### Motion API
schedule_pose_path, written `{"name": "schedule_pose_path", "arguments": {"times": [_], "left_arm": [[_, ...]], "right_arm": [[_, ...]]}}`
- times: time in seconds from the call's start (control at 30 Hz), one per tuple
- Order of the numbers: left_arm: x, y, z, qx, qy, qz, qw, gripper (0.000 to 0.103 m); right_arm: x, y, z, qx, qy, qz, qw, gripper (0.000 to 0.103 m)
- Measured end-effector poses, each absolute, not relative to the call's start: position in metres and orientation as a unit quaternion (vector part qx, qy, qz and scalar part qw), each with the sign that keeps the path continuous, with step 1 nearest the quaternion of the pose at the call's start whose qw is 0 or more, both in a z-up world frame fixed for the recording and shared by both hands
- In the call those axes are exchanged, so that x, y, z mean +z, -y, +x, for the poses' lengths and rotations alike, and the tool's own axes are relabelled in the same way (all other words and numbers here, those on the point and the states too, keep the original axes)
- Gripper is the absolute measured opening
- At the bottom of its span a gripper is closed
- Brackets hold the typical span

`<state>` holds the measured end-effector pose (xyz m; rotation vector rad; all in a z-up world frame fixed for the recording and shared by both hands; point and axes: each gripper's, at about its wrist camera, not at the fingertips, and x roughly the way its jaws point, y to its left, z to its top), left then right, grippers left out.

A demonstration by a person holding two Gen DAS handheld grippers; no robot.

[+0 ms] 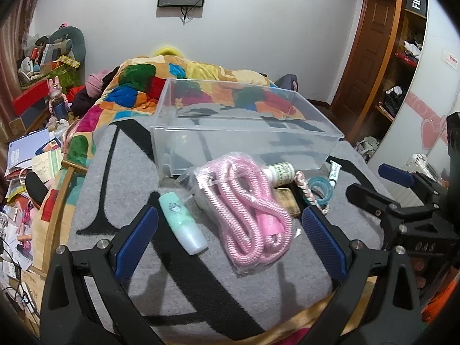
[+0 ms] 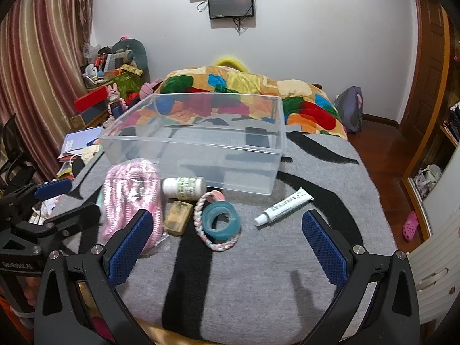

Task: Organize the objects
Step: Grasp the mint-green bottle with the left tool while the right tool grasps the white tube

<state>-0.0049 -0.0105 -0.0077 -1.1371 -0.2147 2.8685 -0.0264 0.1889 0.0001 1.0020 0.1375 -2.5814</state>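
Note:
An empty clear plastic bin [image 1: 310, 158] [image 2: 184, 158] sits on the grey blanket. In front of it lie a bagged pink rope [image 1: 253, 210] [image 2: 129, 195], a mint green bottle [image 1: 182, 224], a white pill bottle [image 1: 281, 171] [image 2: 184, 187], a tan bar [image 1: 286, 199] [image 2: 178, 215], a teal tape roll [image 1: 319, 191] [image 2: 220, 220] inside a braided ring [image 2: 201, 230], and a white tube [image 1: 335, 171] [image 2: 283, 207]. My left gripper [image 1: 230, 241] is open around the rope and green bottle, above them. My right gripper [image 2: 227, 244] is open, near the tape roll, holding nothing.
A colourful quilt [image 1: 138, 86] [image 2: 302, 97] covers the bed behind the bin. Cluttered boxes and papers [image 1: 31, 155] [image 2: 80, 143] lie left of the bed. A wooden floor [image 2: 382, 155] and shelves [image 1: 402, 57] are on the right. The right gripper shows at right in the left wrist view [image 1: 402, 198].

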Motion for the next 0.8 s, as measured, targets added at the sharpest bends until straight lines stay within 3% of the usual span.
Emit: {"name": "schedule_pose_path", "arguments": {"times": [0.07, 0.2, 0.47, 0.63, 0.8], "left_arm": [[-0.010, 0.018, -0.006, 0.924, 0.074, -0.373, 0.019, 0.086], [-0.016, 0.038, -0.008, 0.919, 0.096, -0.383, 0.004, 0.078], [-0.025, 0.063, -0.012, 0.911, 0.103, -0.397, -0.034, 0.058], [-0.041, 0.064, -0.021, 0.900, 0.107, -0.422, -0.037, 0.054], [-0.051, 0.054, -0.032, 0.894, 0.098, -0.437, -0.027, 0.054]], "right_arm": [[-0.002, -0.193, -0.030, -0.917, -0.049, 0.357, 0.171, 0.103], [-0.006, -0.206, -0.043, -0.918, -0.031, 0.366, 0.150, 0.102], [-0.014, -0.228, -0.070, -0.919, -0.015, 0.380, 0.109, 0.079], [-0.029, -0.225, -0.093, -0.910, -0.017, 0.403, 0.094, 0.060], [-0.043, -0.216, -0.109, -0.899, -0.016, 0.427, 0.094, 0.055]]}}
